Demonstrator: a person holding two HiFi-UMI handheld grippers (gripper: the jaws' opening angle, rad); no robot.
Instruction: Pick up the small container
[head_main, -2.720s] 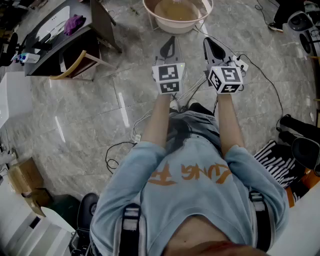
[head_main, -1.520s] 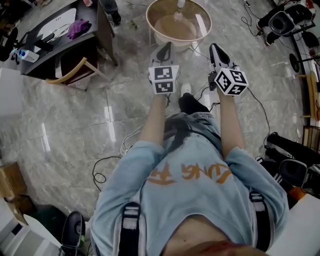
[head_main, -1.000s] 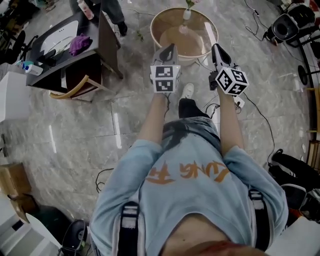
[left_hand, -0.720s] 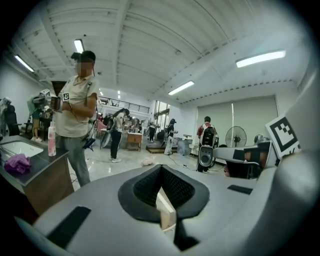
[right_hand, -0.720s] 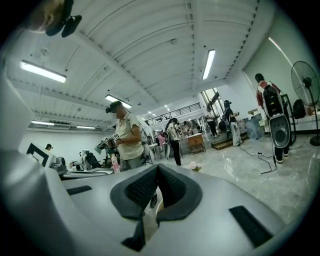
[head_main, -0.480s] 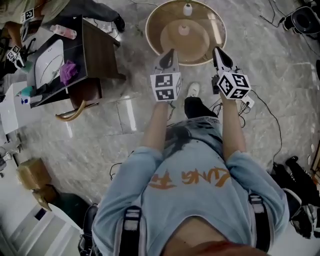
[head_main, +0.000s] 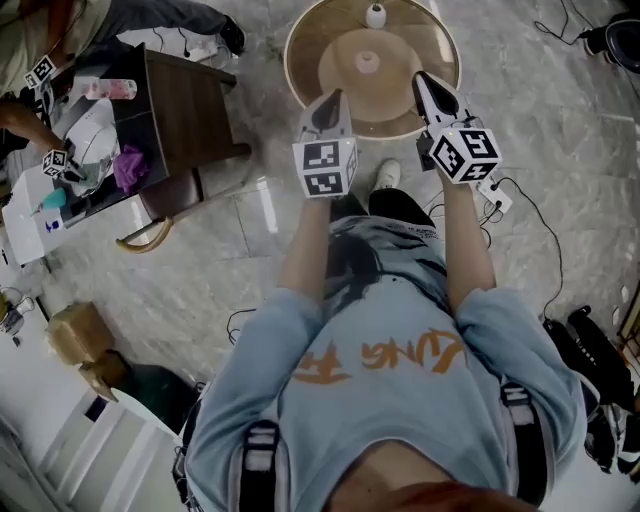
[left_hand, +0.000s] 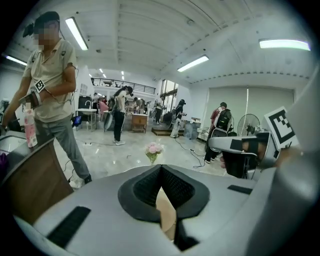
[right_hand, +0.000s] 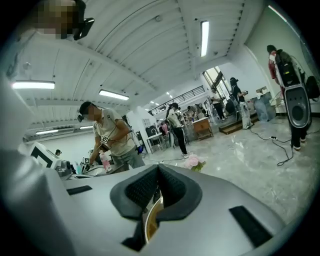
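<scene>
1. The small container (head_main: 368, 62) seemed to be the pale round item at the centre of the round tan glass-topped table (head_main: 310, 40), but it was too small to identify. Both gripper views hid it behind their own jaws.
2. The table stood on a glossy grey marble floor (head_main: 230, 250) beside a dark wooden desk (head_main: 190, 100).
3. Only the gripper views showed pink flowers (left_hand: 153, 148) and a standing person (left_hand: 50, 75). They also showed the left gripper (head_main: 333, 97) and the right gripper (head_main: 420, 78) pressed together, empty, short of the container.
</scene>
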